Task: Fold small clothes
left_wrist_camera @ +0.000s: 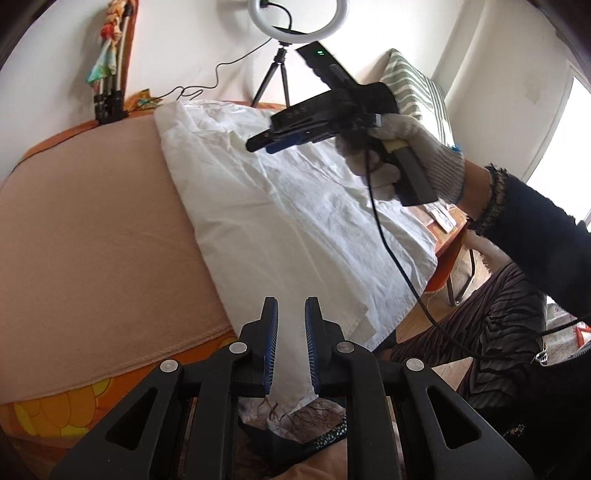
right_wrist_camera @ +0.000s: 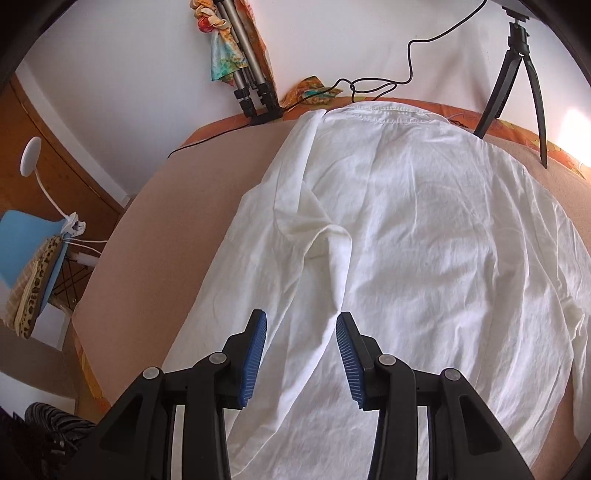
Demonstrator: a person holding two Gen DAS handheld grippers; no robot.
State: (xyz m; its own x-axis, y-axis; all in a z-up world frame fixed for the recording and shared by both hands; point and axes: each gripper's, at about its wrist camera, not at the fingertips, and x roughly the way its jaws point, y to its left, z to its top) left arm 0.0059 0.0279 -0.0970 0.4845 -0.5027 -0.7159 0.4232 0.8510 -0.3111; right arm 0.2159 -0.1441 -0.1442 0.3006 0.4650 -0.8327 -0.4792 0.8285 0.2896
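A white shirt (left_wrist_camera: pixel 295 221) (right_wrist_camera: pixel 406 240) lies spread on the peach-covered surface (left_wrist_camera: pixel 92 221) (right_wrist_camera: pixel 166 221), one sleeve (right_wrist_camera: pixel 325 236) folded over its body. My left gripper (left_wrist_camera: pixel 291 302) is at the shirt's near corner. Its jaws stand a little apart, and the cloth's edge lies between them without being pinched. My right gripper (right_wrist_camera: pixel 301 317) hovers open above the shirt's lower part with nothing held. In the left wrist view the right gripper (left_wrist_camera: pixel 264 146) hangs over the shirt's far half in a gloved hand (left_wrist_camera: pixel 417 147).
A ring light on a tripod (left_wrist_camera: pixel 297 18) (right_wrist_camera: pixel 517 74) stands at the far edge, its cable (right_wrist_camera: pixel 369 85) trailing along the wall. A folded tripod (left_wrist_camera: pixel 109 92) (right_wrist_camera: pixel 251 85) leans there. A striped cushion (left_wrist_camera: pixel 413 85) lies far right, a blue chair (right_wrist_camera: pixel 26 236) left. The person's legs (left_wrist_camera: pixel 498 332) are beside the near edge.
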